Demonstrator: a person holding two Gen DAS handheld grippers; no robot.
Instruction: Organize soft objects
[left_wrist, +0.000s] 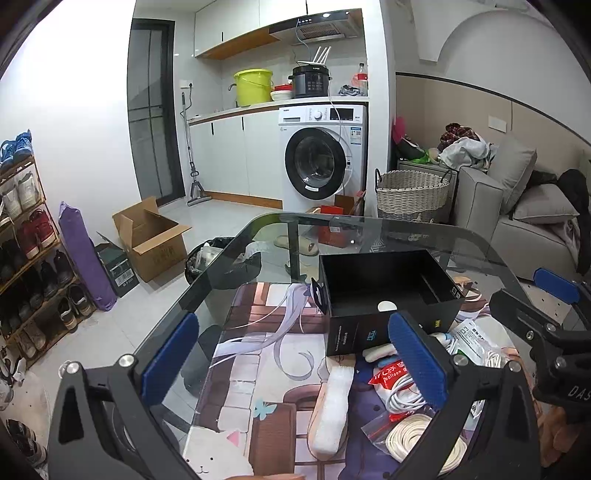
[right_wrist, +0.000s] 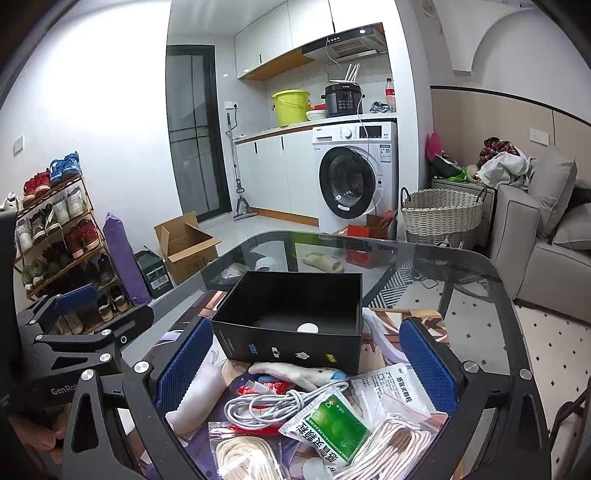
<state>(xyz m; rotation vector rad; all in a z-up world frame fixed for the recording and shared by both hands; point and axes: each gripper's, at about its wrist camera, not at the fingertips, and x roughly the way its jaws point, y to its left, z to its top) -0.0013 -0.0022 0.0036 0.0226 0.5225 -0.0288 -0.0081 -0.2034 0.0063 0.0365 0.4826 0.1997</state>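
An open black box (right_wrist: 295, 317) (left_wrist: 388, 291) stands on the glass table, empty but for a white disc. In front of it lies a pile of soft things: a coiled white cable (right_wrist: 273, 406) (left_wrist: 402, 391), a green-and-white sachet (right_wrist: 328, 428), a white sachet (right_wrist: 395, 391), bagged cream cords (right_wrist: 388, 443) (left_wrist: 413, 439), a red balloon packet (left_wrist: 388, 376) and a white foam strip (left_wrist: 332, 410). My right gripper (right_wrist: 306, 373) is open above the pile, empty. My left gripper (left_wrist: 295, 362) is open to the left of the pile, empty.
An anime-print mat (left_wrist: 258, 354) covers the table. On the floor beyond stand a cardboard box (left_wrist: 151, 240), a shoe rack (left_wrist: 29, 266), a washing machine (left_wrist: 325, 155), a wicker basket (left_wrist: 410, 195) and a grey sofa (left_wrist: 517, 214).
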